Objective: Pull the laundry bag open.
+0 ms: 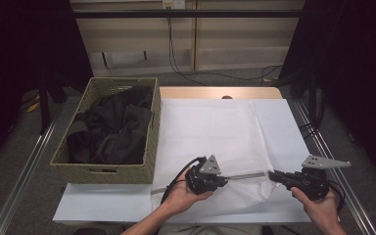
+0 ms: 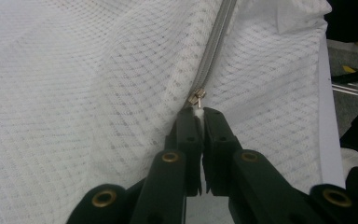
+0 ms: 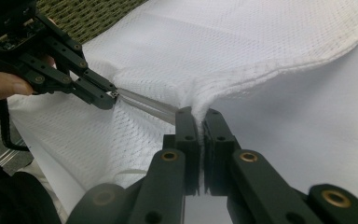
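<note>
Mesh laundry bag (image 1: 215,132): flat on white tabletop, zipper (image 1: 247,175) along near edge.
Left gripper (image 2: 199,112): jaws closed, pinching white pull tab at zipper slider (image 2: 196,97).
Right gripper (image 3: 199,113): jaws closed, clamping bag's bunched mesh at zipper end, near right corner.
Wicker basket (image 1: 149,147): left edge, dark clothes (image 1: 110,129) inside.

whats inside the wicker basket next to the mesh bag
The wicker basket holds a heap of dark crumpled clothes, piled nearly to its rim. Anything beneath them, and the basket's bottom, is covered.
</note>
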A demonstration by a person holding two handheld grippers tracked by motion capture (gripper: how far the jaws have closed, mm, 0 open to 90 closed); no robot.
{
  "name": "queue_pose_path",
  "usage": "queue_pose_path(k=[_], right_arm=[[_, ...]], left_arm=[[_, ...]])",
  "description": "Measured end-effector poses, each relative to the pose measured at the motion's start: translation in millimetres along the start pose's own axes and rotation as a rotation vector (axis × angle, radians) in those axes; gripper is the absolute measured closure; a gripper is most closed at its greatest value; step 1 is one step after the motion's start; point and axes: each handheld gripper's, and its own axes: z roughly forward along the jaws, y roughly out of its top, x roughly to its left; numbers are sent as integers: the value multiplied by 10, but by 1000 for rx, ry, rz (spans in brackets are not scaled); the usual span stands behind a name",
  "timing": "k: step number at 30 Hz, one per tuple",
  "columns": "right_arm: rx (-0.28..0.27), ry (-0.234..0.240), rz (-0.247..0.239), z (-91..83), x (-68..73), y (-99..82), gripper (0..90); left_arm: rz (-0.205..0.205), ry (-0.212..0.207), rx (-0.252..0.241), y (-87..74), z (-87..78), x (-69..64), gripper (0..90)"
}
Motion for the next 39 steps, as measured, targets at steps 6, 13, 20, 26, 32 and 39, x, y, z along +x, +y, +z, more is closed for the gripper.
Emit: queue_pose_path(k=[6, 13, 20, 26, 32, 39], right_arm=[[-2, 0, -3, 3, 4, -3, 865], [-3, 3, -3, 2, 12, -5, 865], [-5, 9, -5, 5, 11, -4, 865], [-6, 5, -5, 2, 16, -5, 864], [-9, 5, -1, -5, 20, -5, 864], [-13, 2, 1, -8, 10, -10, 863]], left_arm=[[-5, 4, 3, -22, -37, 12, 867], [0, -2, -8, -29, -57, 4, 867], [-4, -4, -9, -40, -97, -16, 867], [1, -2, -7, -69, -144, 14, 867], [7, -6, 2, -81, -142, 37, 867], [5, -3, 30, -93, -154, 32, 867]])
